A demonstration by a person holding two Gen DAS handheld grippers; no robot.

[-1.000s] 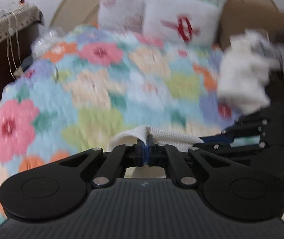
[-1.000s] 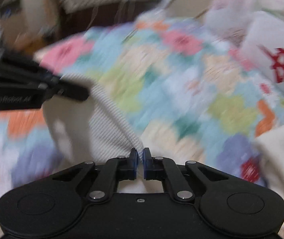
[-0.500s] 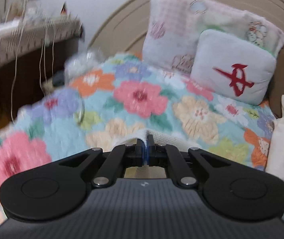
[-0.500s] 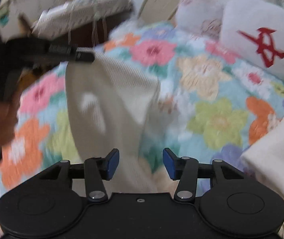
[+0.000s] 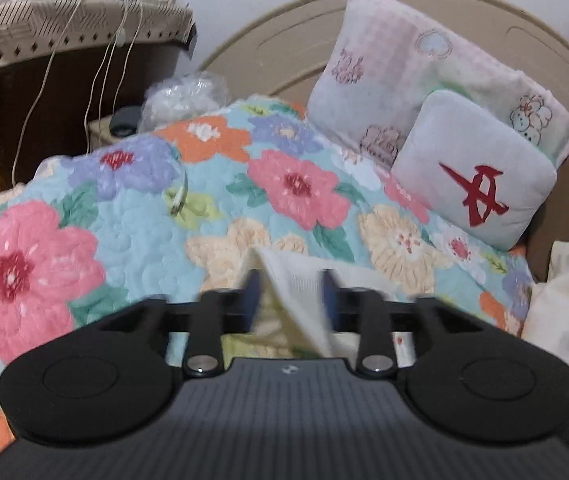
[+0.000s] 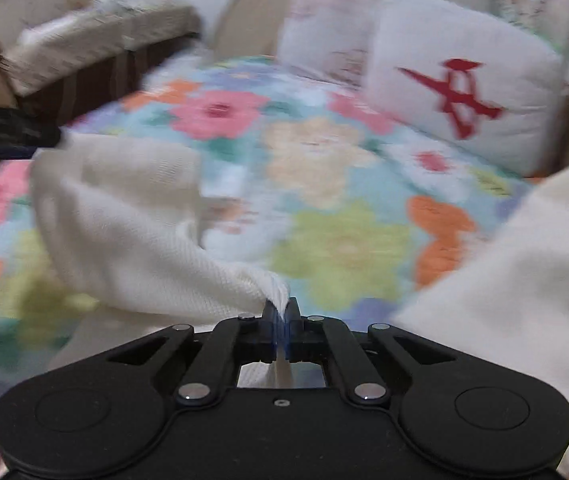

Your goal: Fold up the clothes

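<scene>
A white ribbed knit cloth [image 6: 132, 232] is pinched tight over the flowery quilt [image 6: 336, 184] by the right gripper [image 6: 281, 312], while the left gripper [image 5: 290, 296] is spread open around its corner.

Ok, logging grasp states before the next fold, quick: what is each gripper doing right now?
Left gripper: open, the white ribbed cloth loose between its fingers.
Right gripper: closed on a corner of the white ribbed cloth.
</scene>
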